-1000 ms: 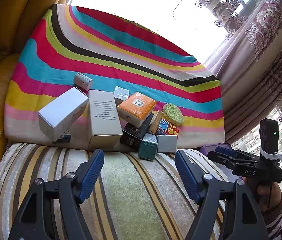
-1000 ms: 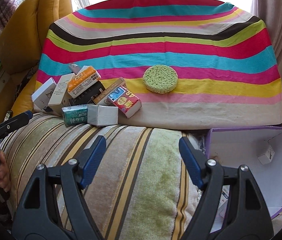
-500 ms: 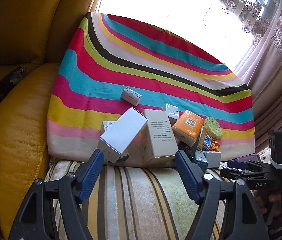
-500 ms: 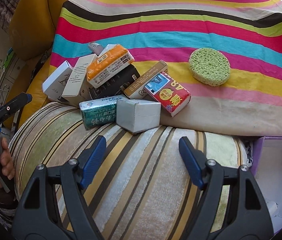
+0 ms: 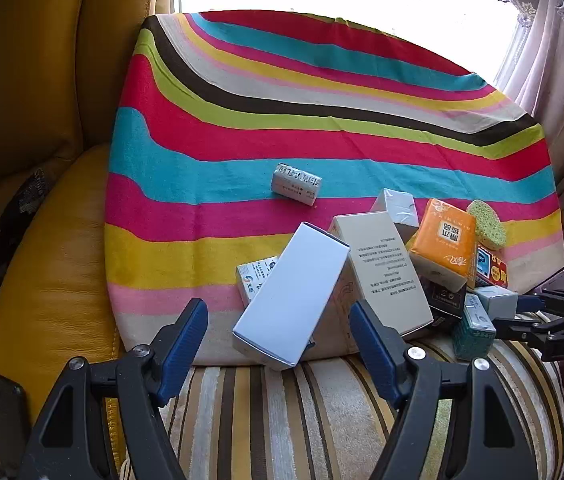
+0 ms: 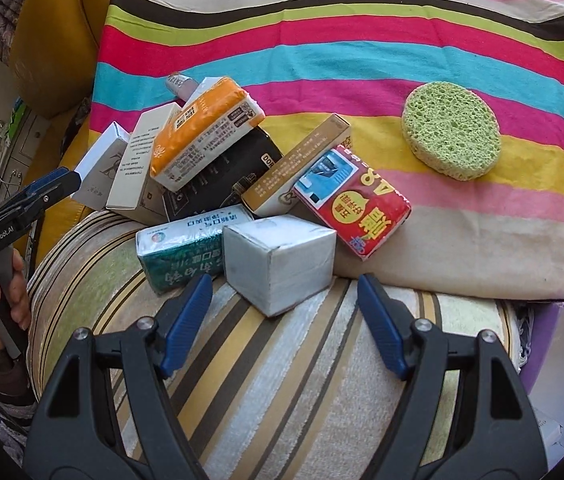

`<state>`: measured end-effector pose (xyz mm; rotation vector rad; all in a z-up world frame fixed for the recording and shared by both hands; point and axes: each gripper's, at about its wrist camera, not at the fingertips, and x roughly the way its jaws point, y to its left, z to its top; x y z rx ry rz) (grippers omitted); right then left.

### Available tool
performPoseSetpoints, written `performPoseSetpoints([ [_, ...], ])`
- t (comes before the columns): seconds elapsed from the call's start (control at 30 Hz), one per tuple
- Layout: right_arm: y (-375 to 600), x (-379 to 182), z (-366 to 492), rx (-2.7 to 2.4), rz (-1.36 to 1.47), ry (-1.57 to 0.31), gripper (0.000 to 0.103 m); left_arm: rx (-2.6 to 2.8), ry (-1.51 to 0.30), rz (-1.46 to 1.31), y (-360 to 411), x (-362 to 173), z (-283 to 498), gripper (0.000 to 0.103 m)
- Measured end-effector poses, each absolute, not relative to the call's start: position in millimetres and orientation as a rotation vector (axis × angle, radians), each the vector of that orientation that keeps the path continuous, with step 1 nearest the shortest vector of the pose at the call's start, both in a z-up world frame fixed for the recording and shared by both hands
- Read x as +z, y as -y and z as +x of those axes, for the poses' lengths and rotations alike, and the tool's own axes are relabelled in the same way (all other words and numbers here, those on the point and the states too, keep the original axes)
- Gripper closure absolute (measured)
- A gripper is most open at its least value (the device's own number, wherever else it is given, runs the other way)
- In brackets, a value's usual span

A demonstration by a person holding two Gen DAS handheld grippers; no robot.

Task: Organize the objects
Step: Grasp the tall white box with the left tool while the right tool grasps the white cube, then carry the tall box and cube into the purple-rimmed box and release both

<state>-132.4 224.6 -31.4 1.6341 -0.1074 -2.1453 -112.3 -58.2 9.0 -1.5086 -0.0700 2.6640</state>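
A home living rm is shown: yellow leather sofa, striped cushion, lace curtains at a bright window, striped cloth.

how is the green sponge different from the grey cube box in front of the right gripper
The sponge is round, green and porous; the box is grey, smooth and square-edged. The sponge lies alone on the striped cloth; the box sits against the pile on the cushion. Neither is gripped.

Porous sponge, matt cardboard box
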Motion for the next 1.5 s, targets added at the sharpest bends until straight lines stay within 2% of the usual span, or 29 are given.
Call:
performPoseSetpoints([
  [0.33,-222.1,-44.7,-147.4,-2.107,1.666,0.119,0.025,2.645,0.012,-1.511,51.6,2.7,-120.3,0.030],
  [0.37,-221.4,-44.5,-148.5,-2.105,1.665,0.118,0.027,2.642,0.012,-1.512,51.3,2.4,-120.2,0.032],
  [0.43,-219.6,-45.0,-148.1,-2.100,1.664,0.104,0.035,2.636,0.014,-1.505,50.6,2.7,-119.8,0.049],
  [0.5,-219.6,-45.6,-147.8,-2.097,1.664,0.093,0.046,2.633,0.015,-1.500,50.0,2.6,-119.1,0.056],
  [0.6,-218.7,-44.4,-145.4,-2.103,1.646,0.075,0.047,2.634,0.009,-1.491,48.1,3.4,-117.1,0.063],
  [1.13,-219.0,-21.3,-123.4,-2.235,1.533,-0.020,0.050,2.693,0.123,-1.396,49.8,22.1,-89.8,0.066],
  [1.37,-223.4,-11.4,-112.4,-2.275,1.488,-0.025,0.050,2.668,0.328,-1.336,55.0,31.6,-65.9,0.066],
  [1.5,-226.5,-4.0,-103.7,-2.295,1.456,-0.023,0.050,2.649,0.328,-1.293,40.5,38.1,-56.9,0.066],
])
